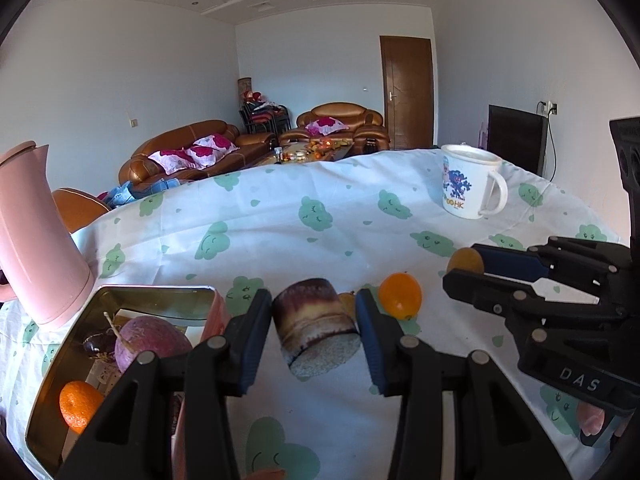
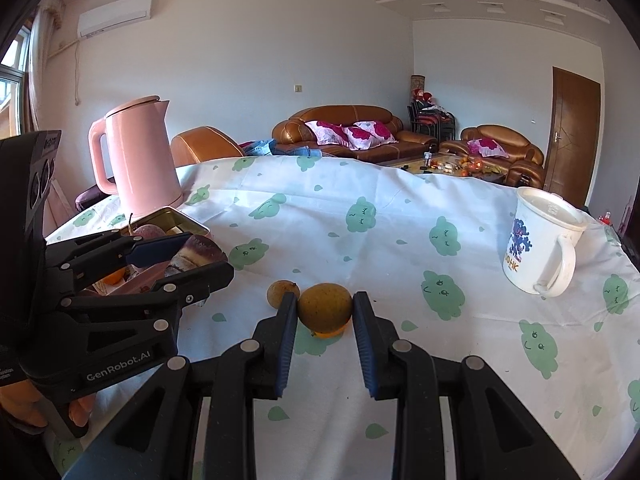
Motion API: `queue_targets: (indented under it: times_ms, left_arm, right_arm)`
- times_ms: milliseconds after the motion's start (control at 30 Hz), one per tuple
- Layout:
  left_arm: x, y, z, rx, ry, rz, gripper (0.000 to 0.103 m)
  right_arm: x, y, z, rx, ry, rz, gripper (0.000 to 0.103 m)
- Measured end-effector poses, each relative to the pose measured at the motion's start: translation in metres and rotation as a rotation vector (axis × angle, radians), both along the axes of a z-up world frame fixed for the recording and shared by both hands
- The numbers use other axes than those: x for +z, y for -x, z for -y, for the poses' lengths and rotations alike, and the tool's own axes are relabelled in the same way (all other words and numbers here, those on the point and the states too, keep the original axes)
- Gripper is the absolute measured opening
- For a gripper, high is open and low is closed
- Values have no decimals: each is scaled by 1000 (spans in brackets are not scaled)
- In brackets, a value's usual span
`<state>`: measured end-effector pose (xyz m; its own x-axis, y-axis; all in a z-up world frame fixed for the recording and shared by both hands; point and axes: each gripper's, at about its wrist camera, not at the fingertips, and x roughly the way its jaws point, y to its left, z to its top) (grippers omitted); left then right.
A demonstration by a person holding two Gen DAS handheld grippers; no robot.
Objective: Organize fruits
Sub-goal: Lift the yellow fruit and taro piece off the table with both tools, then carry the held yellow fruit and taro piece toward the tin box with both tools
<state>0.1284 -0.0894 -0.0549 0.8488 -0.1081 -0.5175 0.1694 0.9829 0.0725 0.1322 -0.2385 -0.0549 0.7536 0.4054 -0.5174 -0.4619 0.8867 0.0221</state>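
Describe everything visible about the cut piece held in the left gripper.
The cut piece is a short, stubby cylinder that looks like a section of sugarcane: dark purple-brown skin with pale yellowish banding, and a flat, grainy, pale cut face turned toward the camera and downward. The left gripper has its jaws shut on its two sides, and it seems lifted off the tablecloth, just right of the tin. The right wrist view shows it tilted.

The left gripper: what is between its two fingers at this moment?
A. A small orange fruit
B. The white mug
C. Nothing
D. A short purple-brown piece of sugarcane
D. The left gripper has its blue pads pressed on both sides of the short sugarcane piece, whose pale cut end faces the camera.
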Motion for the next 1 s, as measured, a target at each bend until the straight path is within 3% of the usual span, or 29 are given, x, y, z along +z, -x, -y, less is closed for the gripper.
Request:
queue_targets:
  times_ms: [1000]
  left_arm:
    - [11,27,-1,19,-4,138,45]
  right_arm:
    - [10,23,7,4,-36,130,30]
